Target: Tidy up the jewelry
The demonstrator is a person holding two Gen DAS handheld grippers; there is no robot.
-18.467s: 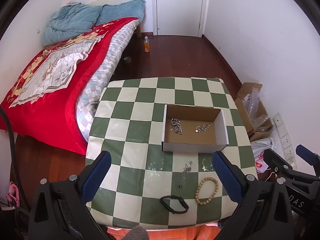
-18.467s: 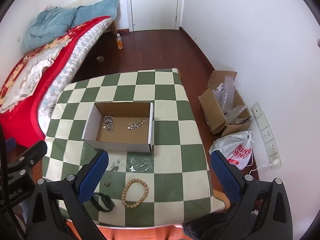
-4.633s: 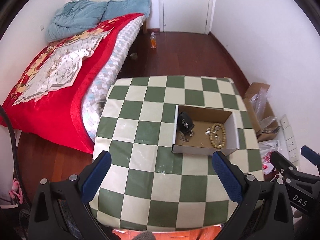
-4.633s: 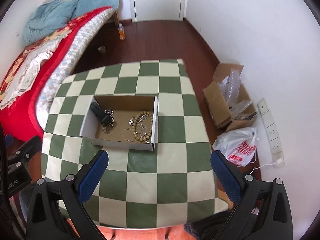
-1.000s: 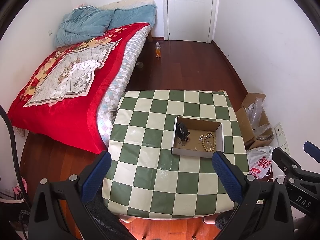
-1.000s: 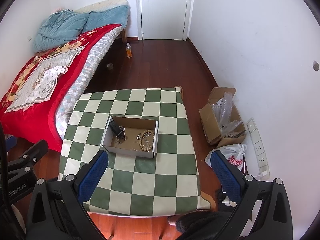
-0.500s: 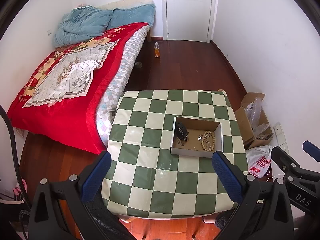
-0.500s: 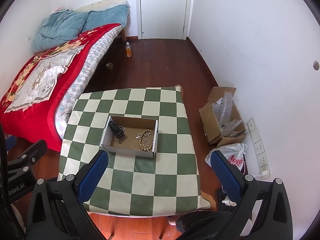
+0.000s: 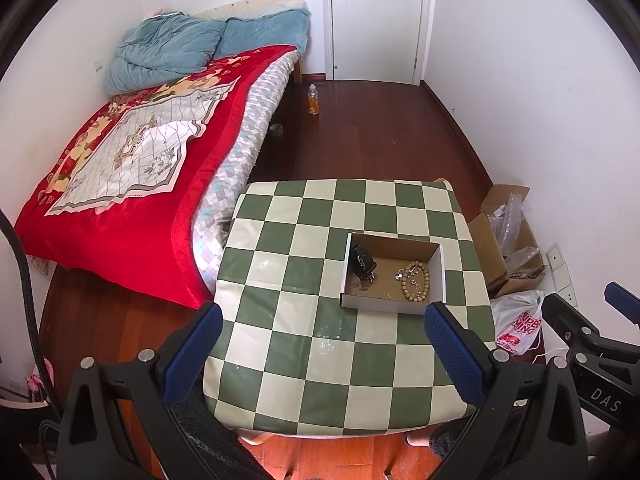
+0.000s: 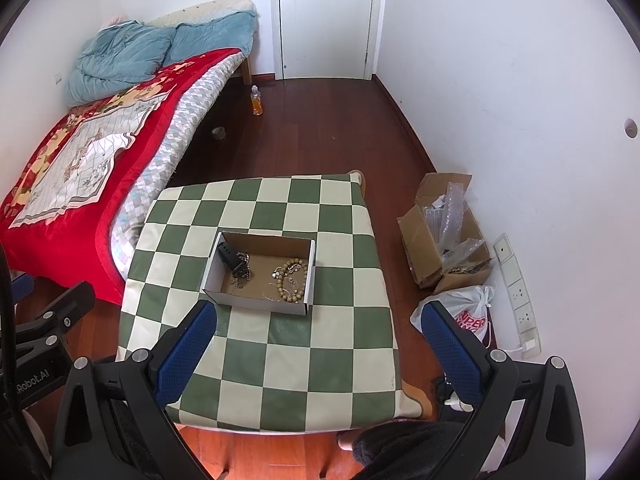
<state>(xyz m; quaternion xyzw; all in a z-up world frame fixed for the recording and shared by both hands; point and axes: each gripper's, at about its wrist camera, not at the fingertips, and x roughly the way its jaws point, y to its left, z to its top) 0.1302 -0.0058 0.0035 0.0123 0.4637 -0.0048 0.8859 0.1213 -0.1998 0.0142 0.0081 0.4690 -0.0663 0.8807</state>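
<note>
A shallow cardboard box (image 9: 440, 264) (image 10: 310, 276) stands on the green-and-cream checkered table (image 9: 304, 344) (image 10: 280, 360). In it lie a wooden bead bracelet (image 9: 416, 286) (image 10: 290, 280), a black band (image 9: 361, 259) (image 10: 230, 254) and silver chains (image 9: 362, 282) (image 10: 240, 276). My left gripper (image 9: 320, 344) is open and empty, high above the table's near side. My right gripper (image 10: 318, 340) is open and empty, also well above the table.
A bed with a red quilt (image 9: 120, 184) (image 10: 68, 168) stands left of the table. An open carton (image 9: 506, 240) (image 10: 440, 232) and a white plastic bag (image 9: 520, 324) (image 10: 468, 312) lie on the floor at the right wall. An orange bottle (image 9: 313, 100) (image 10: 256, 101) stands near the door.
Since 18.5 s ago the bracelet, the black band and the loose chains went from the table into the box. Both grippers have pulled back and up; in the last second little moved.
</note>
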